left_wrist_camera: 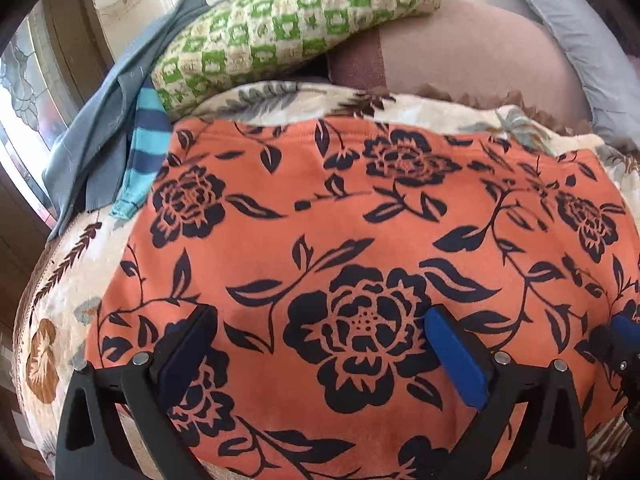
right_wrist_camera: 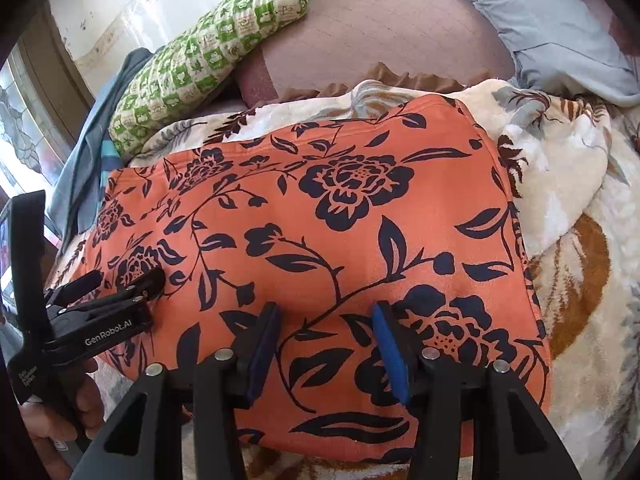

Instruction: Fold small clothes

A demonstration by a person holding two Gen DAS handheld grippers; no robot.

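Note:
An orange garment with a dark navy flower print [left_wrist_camera: 352, 208] [right_wrist_camera: 312, 216] lies spread flat on a cream floral blanket [right_wrist_camera: 568, 200]. My left gripper [left_wrist_camera: 320, 320] hovers over its near part with the jaws wide open; only flat cloth shows between the pads. My right gripper [right_wrist_camera: 326, 316] stands over the near edge of the same garment with its jaws about half apart, pinching nothing. In the right wrist view the left gripper [right_wrist_camera: 124, 280] sits over the garment's left edge, held by a hand [right_wrist_camera: 60, 412]. The right gripper's tip [left_wrist_camera: 618, 334] shows at the right border of the left wrist view.
A green-and-cream checked pillow [left_wrist_camera: 296, 28] lies beyond the garment. To the left of the garment are a grey-blue cloth [left_wrist_camera: 92, 152] and a blue-striped piece [left_wrist_camera: 144, 152]. A brown cushion [left_wrist_camera: 460, 52] and a grey pillow [left_wrist_camera: 580, 40] sit at the back right. A window is at far left.

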